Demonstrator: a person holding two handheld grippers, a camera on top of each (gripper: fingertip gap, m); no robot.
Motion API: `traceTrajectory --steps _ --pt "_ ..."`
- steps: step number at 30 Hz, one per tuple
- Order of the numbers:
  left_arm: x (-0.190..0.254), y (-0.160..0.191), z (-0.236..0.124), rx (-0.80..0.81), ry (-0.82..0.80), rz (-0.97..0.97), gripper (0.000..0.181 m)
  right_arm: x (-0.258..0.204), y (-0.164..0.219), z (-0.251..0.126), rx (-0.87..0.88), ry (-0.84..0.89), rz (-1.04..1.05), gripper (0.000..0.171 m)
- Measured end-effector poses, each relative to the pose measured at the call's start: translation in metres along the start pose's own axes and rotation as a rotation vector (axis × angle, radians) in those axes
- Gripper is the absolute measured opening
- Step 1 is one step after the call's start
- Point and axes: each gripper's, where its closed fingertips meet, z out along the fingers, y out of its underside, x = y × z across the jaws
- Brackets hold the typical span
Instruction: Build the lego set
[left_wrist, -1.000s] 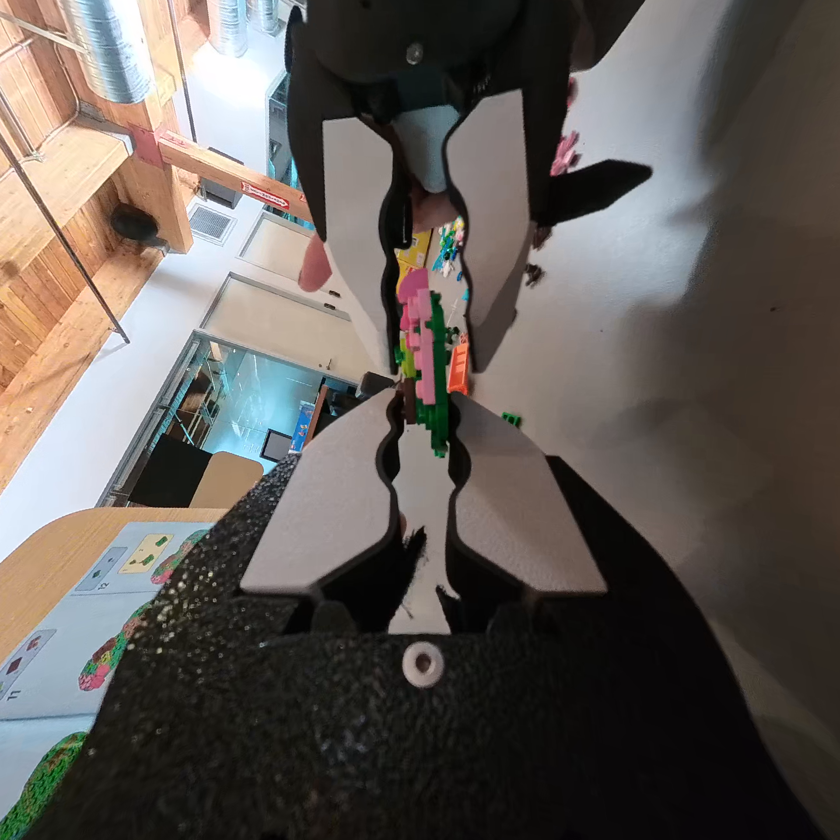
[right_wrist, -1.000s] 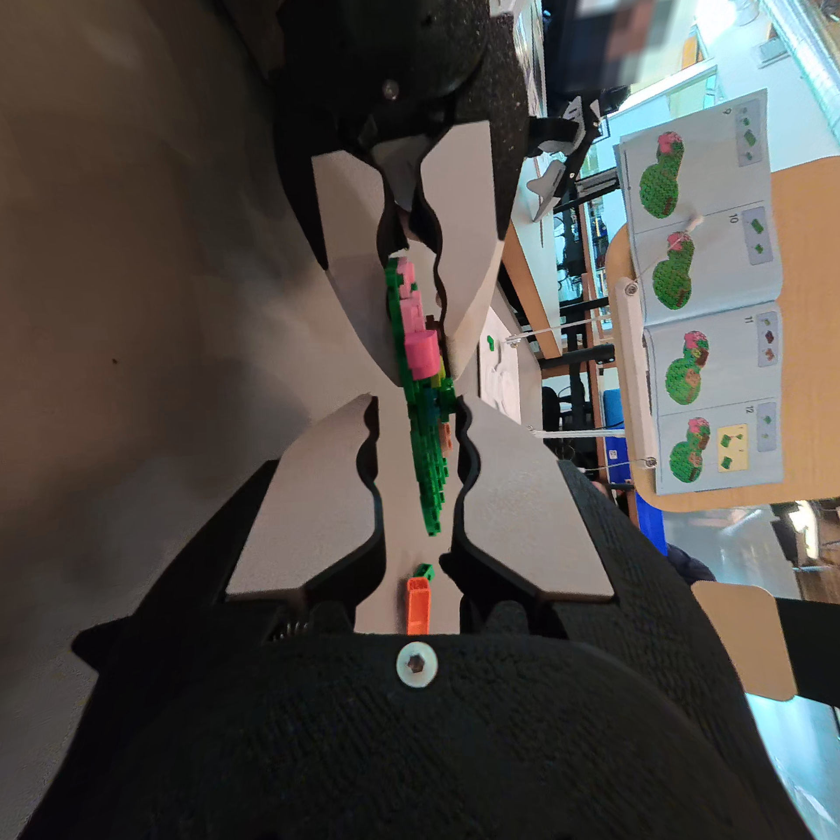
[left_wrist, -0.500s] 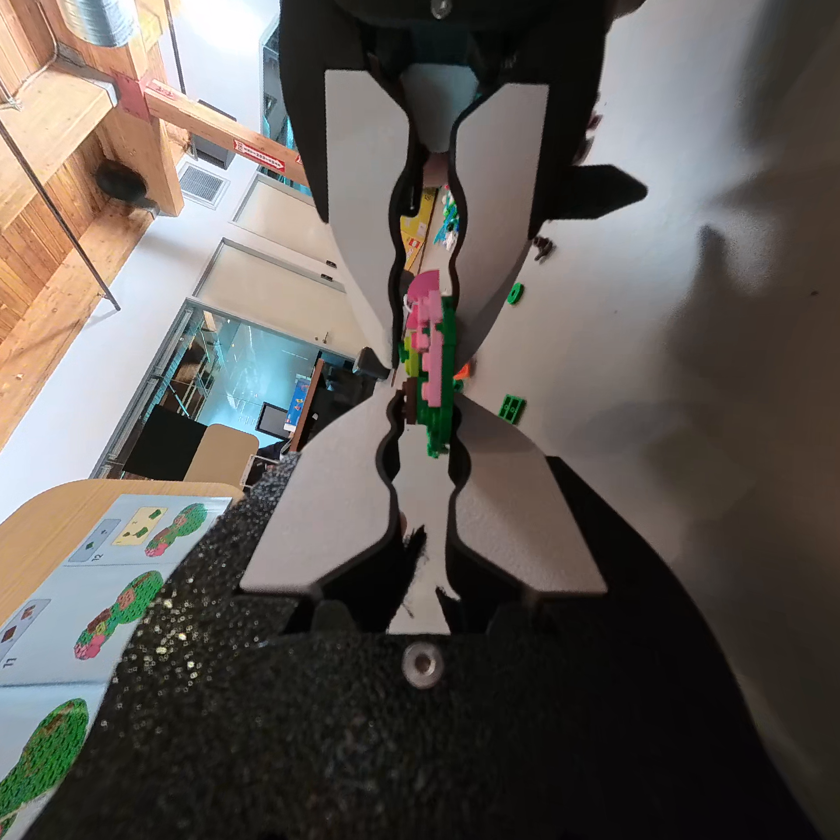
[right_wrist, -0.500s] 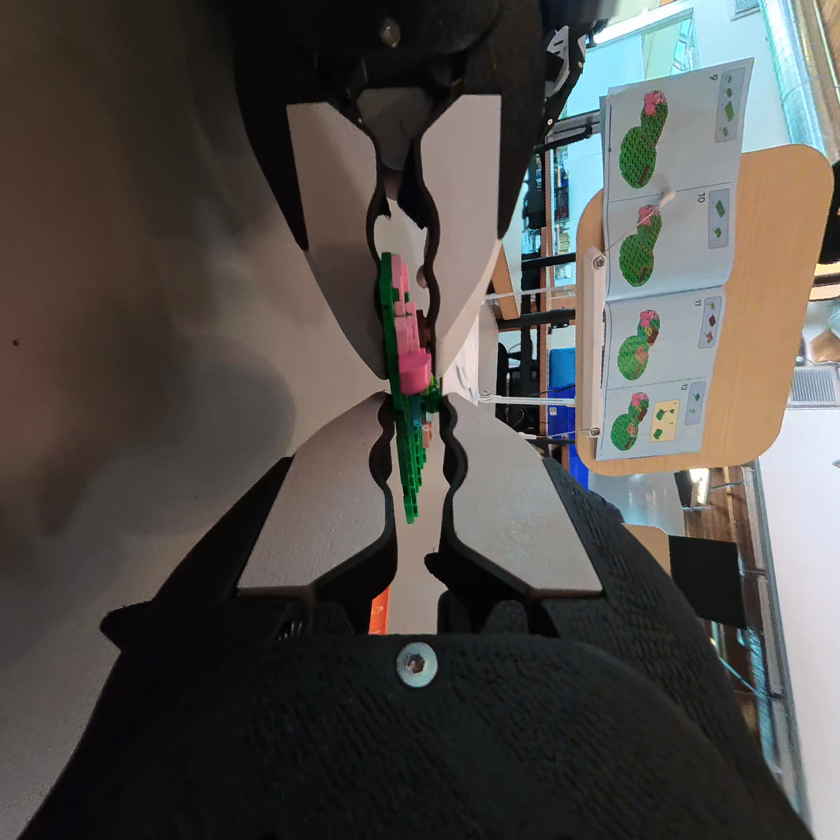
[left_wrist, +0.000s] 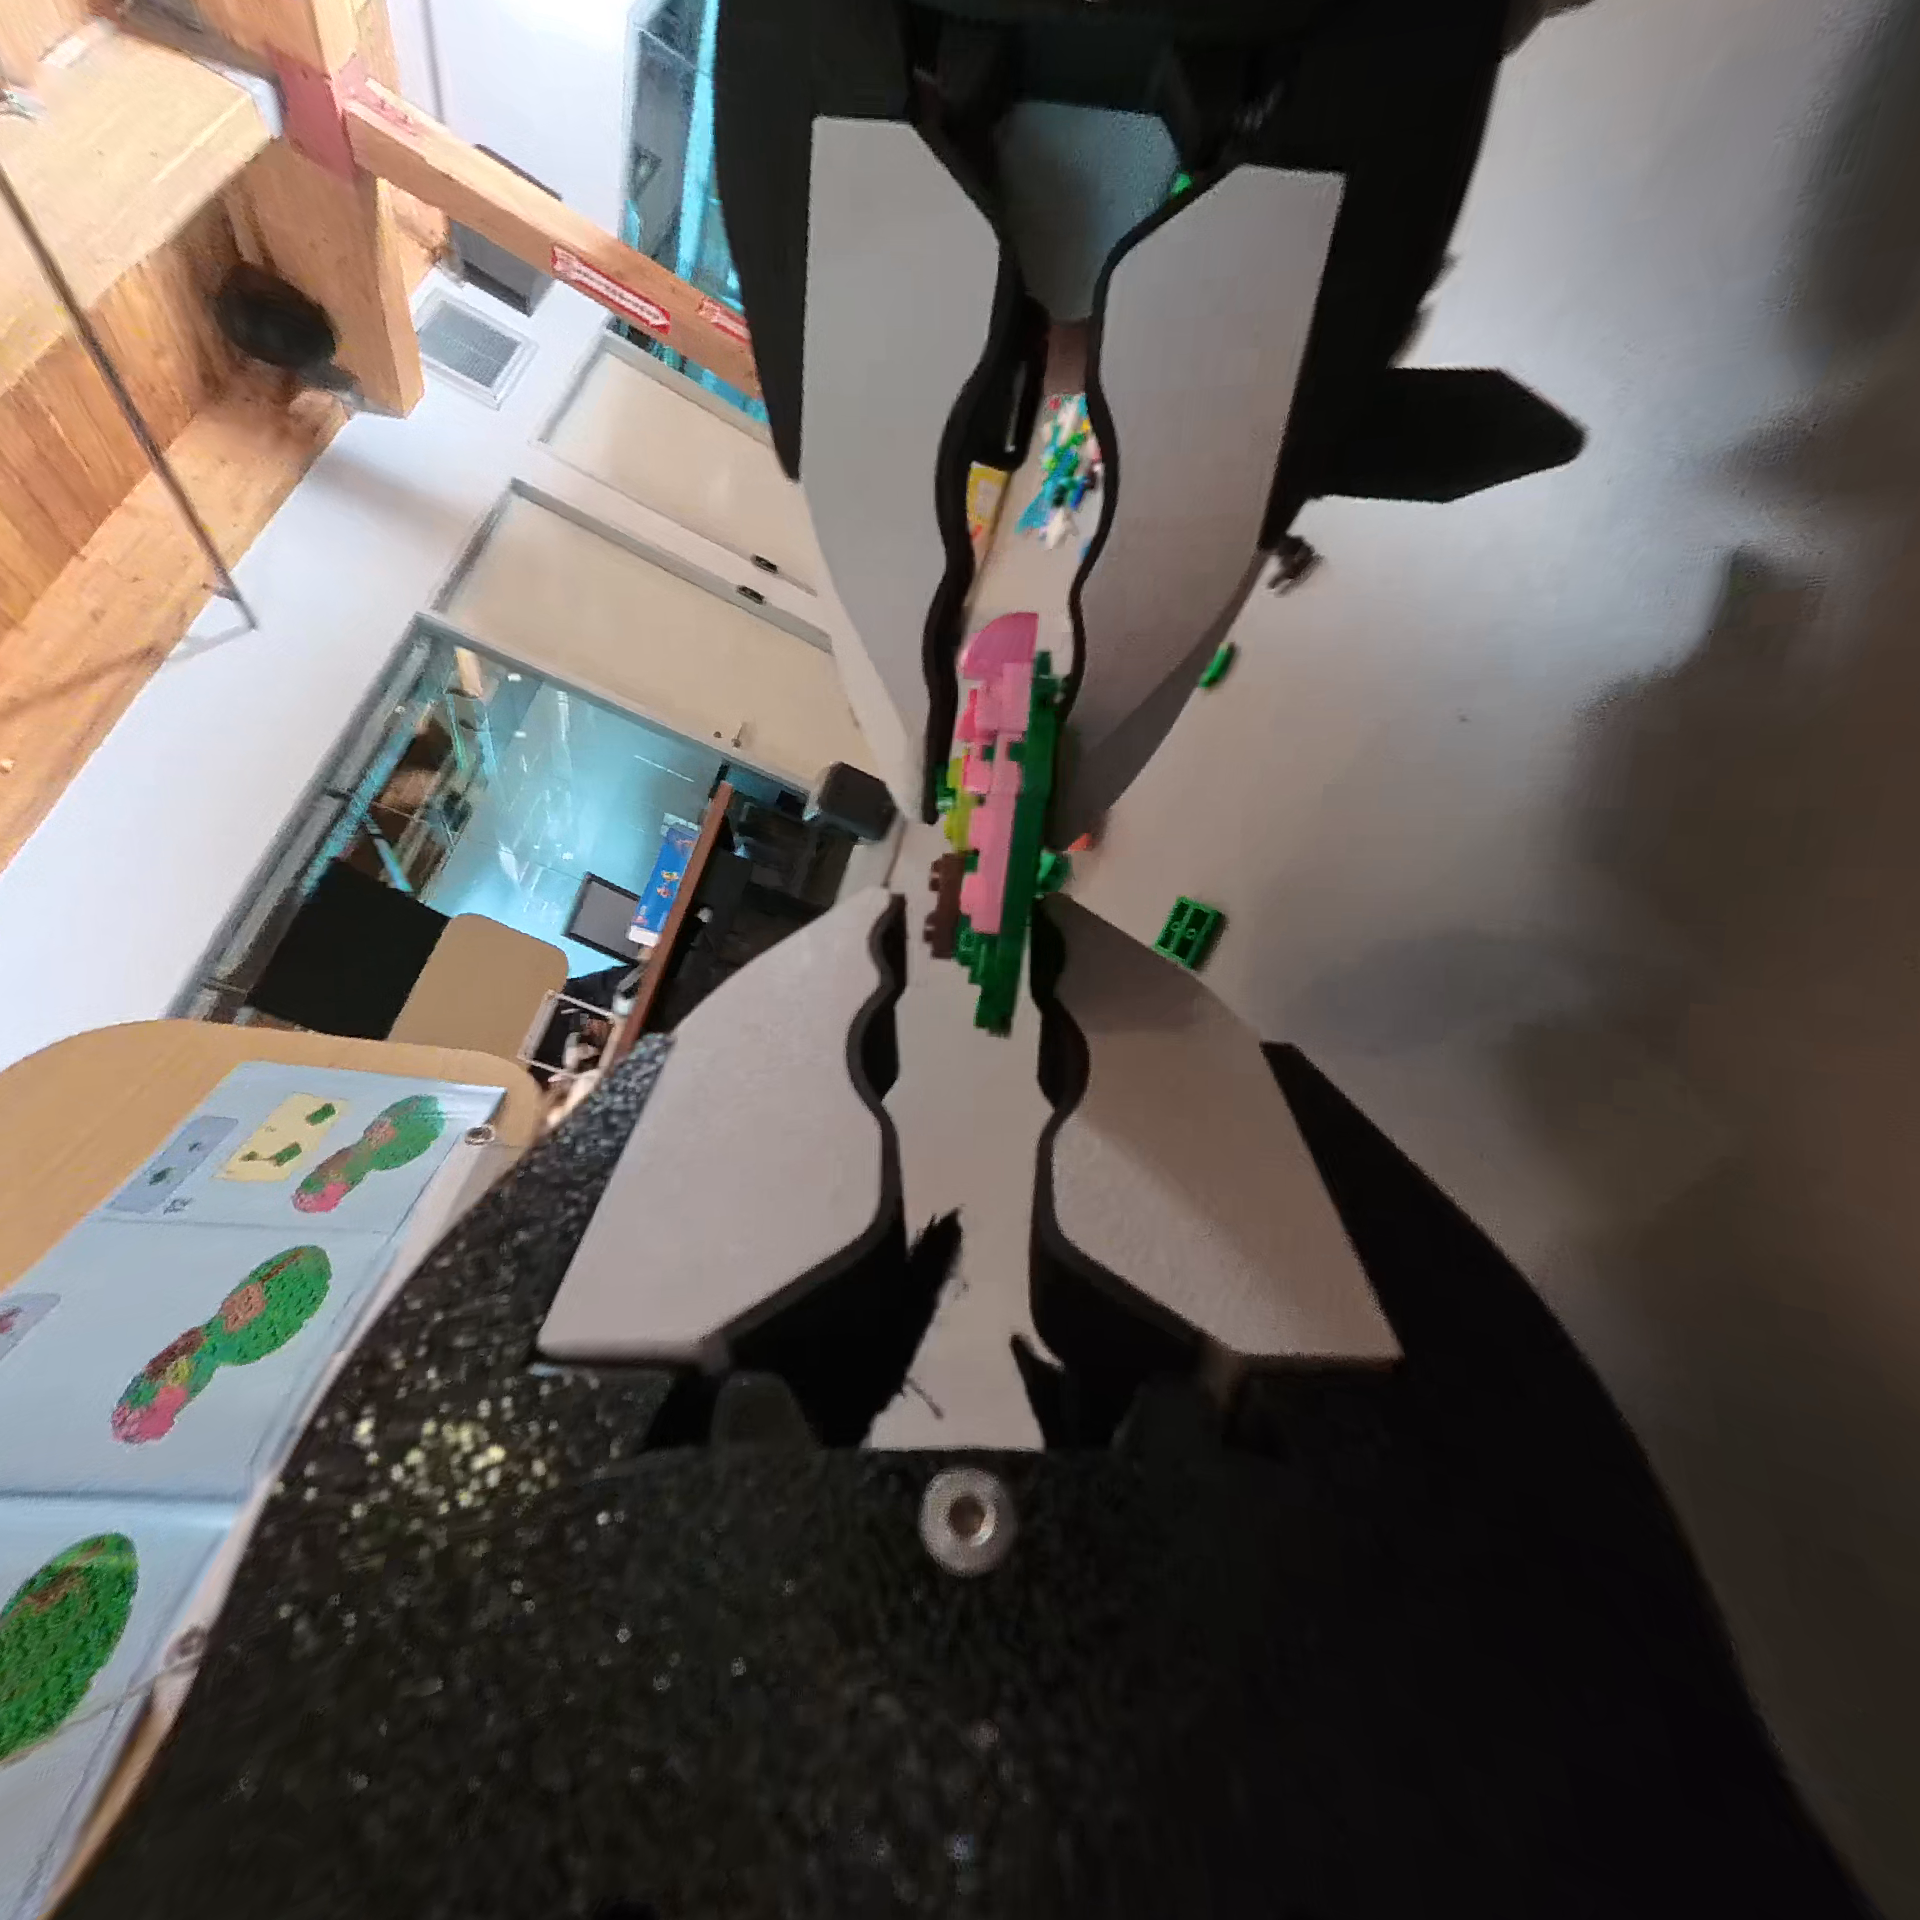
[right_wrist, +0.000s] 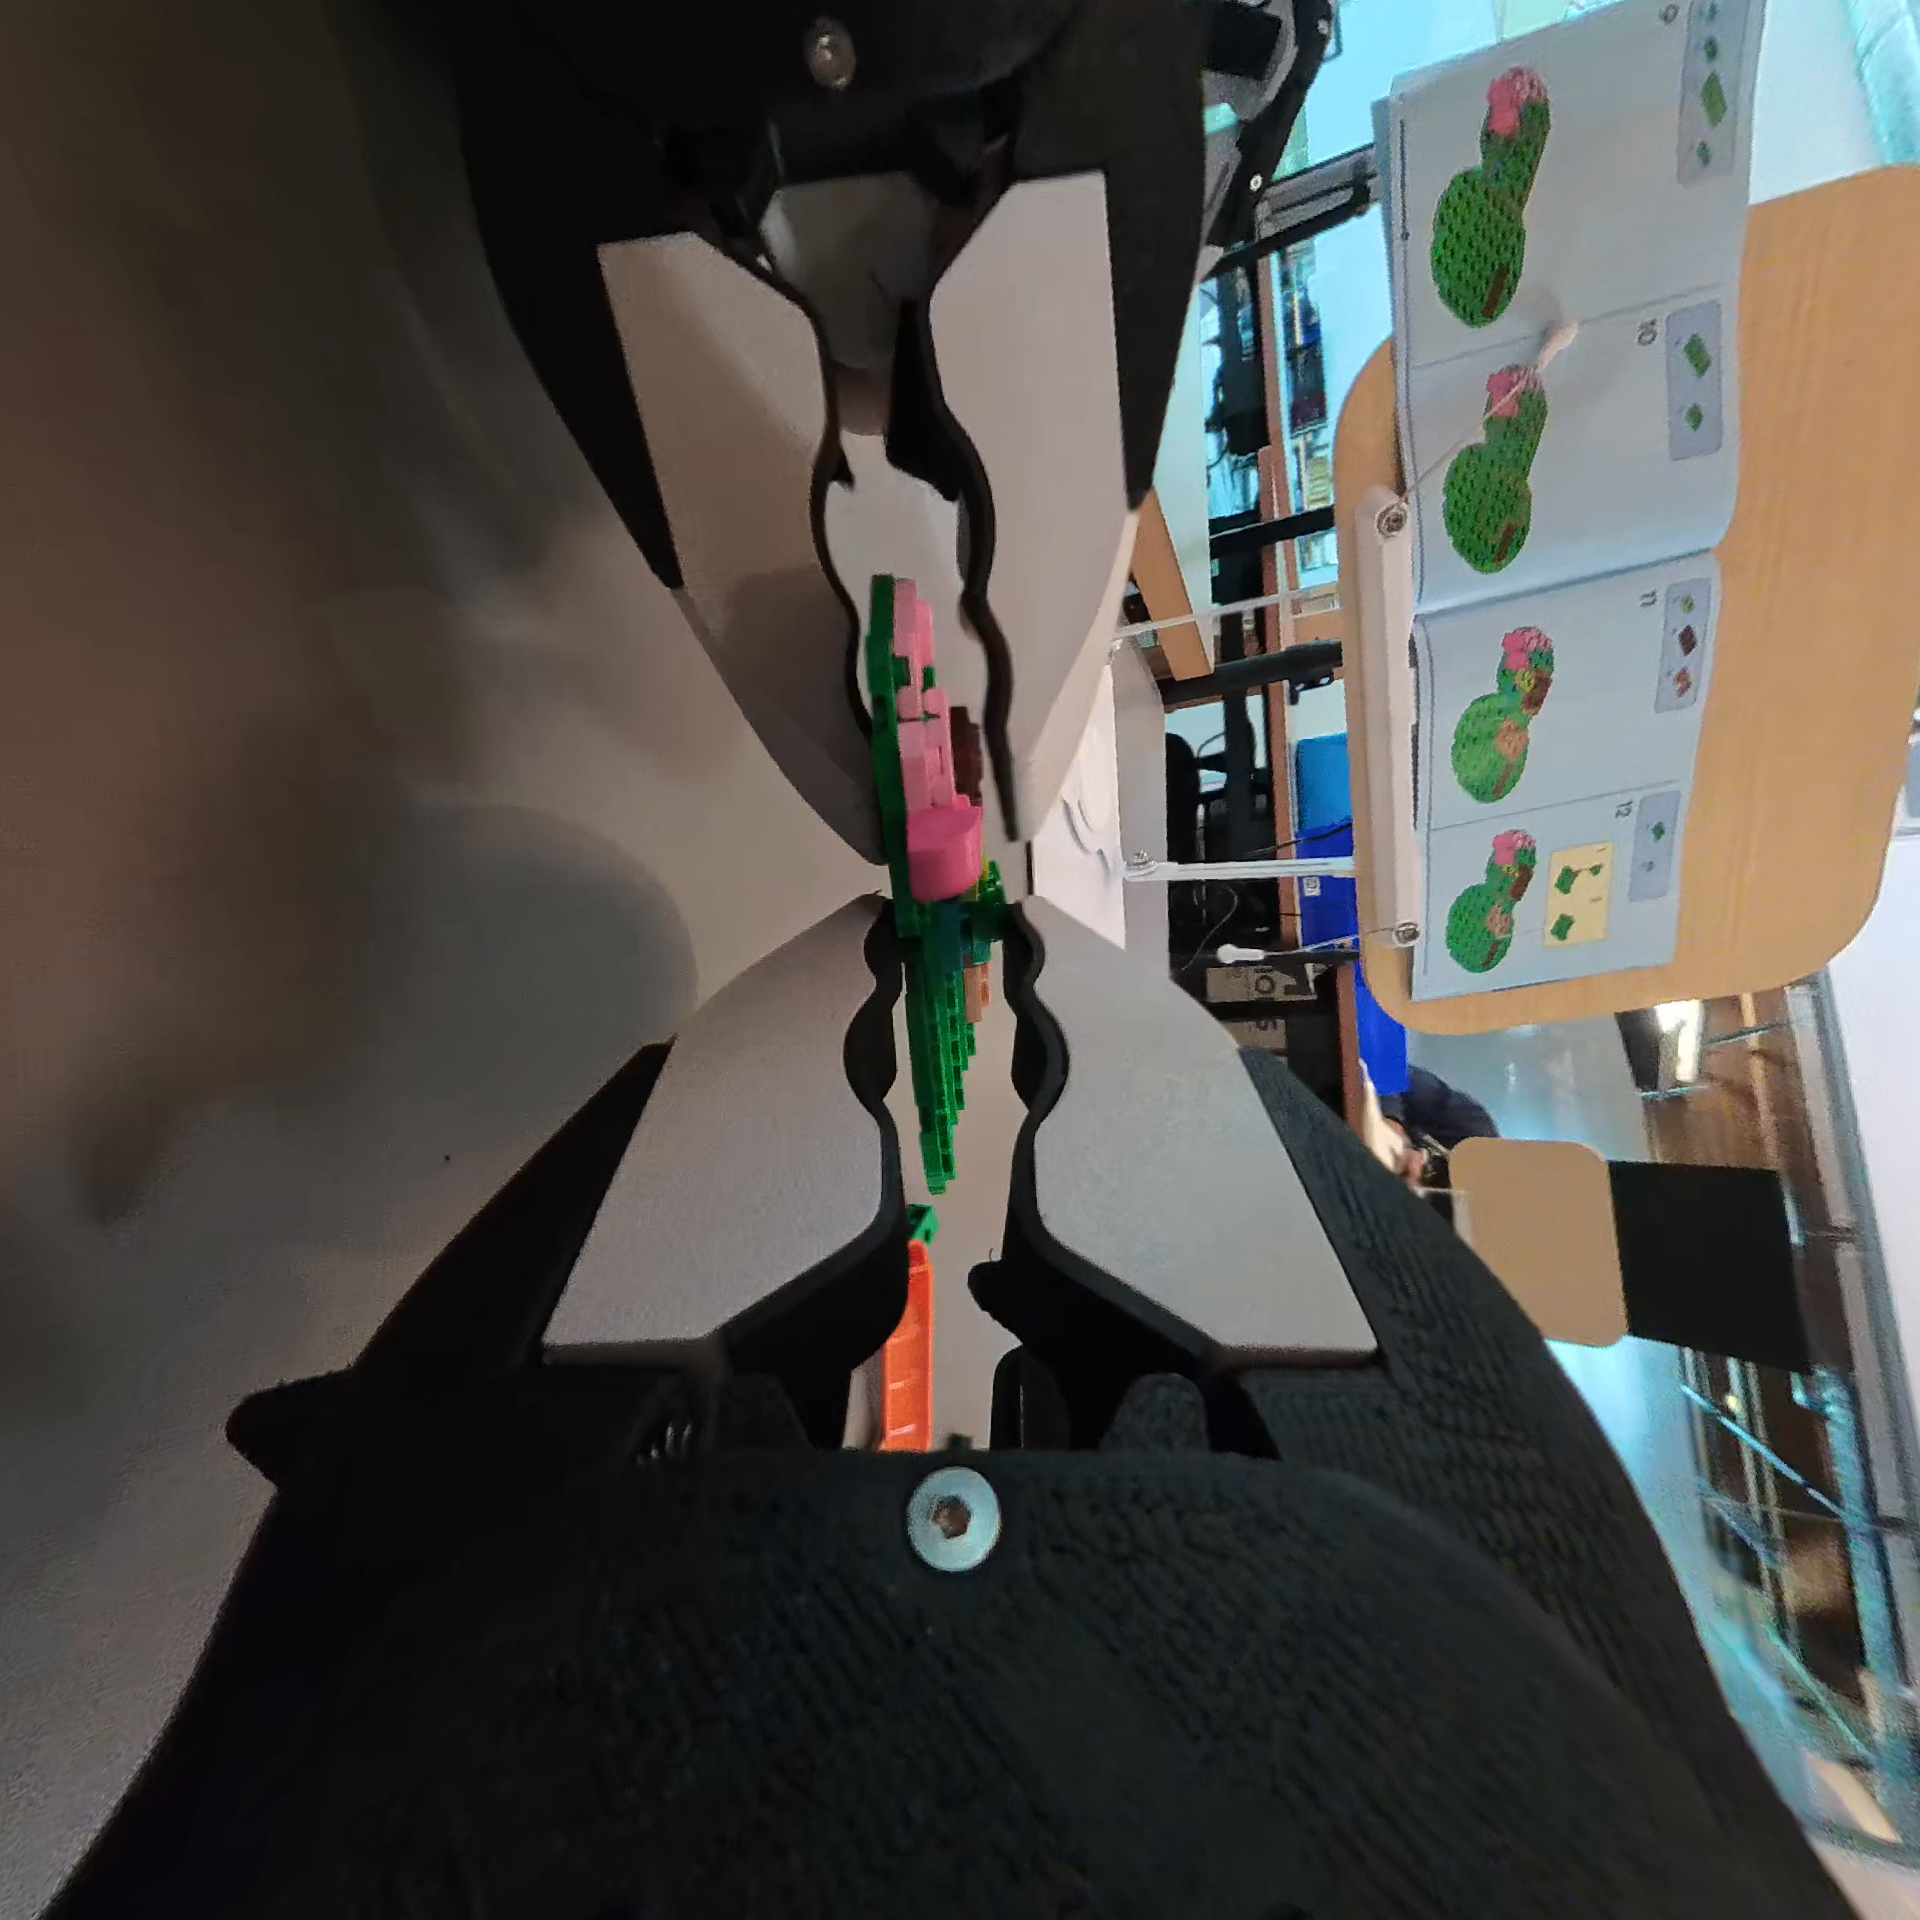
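Observation:
The lego model (left_wrist: 1000, 831) is a flat green plate with pink, brown and yellow-green bricks on one face. It hangs on edge above the white table (left_wrist: 1455, 831), between two grippers that meet tip to tip. My left gripper (left_wrist: 971, 914) is shut on the model's lower end. My right gripper (right_wrist: 951, 914) is shut on the model (right_wrist: 940, 1039) from the opposite side. Each wrist view shows the other gripper coming in from the top of the frame. The model's far face is hidden.
A small green plate (left_wrist: 1188, 932) and a green round piece (left_wrist: 1216, 665) lie on the table near the grippers. An orange tool (right_wrist: 906, 1351) and a green piece (right_wrist: 920, 1221) lie below the right gripper. An open instruction booklet (right_wrist: 1558, 540) stands on a wooden stand. Loose bricks (left_wrist: 1060, 488) lie farther off. Left and right tips are no more than a few centimetres apart. The small green plate (left_wrist: 1188, 932) is about equally far from each gripper, around 8 cm.
Both grippers have shifted and tilted a little together, with the model still clamped between them. The booklet and table pieces have slid in the views. Neither grip has changed.

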Motion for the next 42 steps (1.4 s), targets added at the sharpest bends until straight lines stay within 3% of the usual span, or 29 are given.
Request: traceTrajectory --steps 2,7,18,27,33,42 --pt "-0.003 -0.005 -0.002 0.022 -0.037 0.061 0.028 0.0 0.002 0.0 -0.008 -0.011 0.018 0.017" --pt "0.005 -0.007 -0.002 0.033 -0.019 0.154 0.019 -0.004 0.004 -0.001 -0.006 -0.043 0.044 0.017" --pt "0.004 -0.003 -0.001 -0.012 0.044 -0.041 0.016 0.002 0.003 0.001 -0.023 0.047 -0.036 0.019" --pt "0.009 -0.003 -0.001 -0.022 0.066 -0.016 0.016 -0.002 0.004 -0.001 -0.043 -0.007 -0.072 0.018" --pt "0.014 -0.003 0.0 -0.022 0.093 -0.018 0.016 -0.008 0.007 -0.001 -0.057 -0.086 0.075 0.018" --pt "0.016 0.001 0.002 -0.069 0.117 -0.056 0.016 -0.01 0.012 0.001 -0.106 -0.093 0.065 0.018"
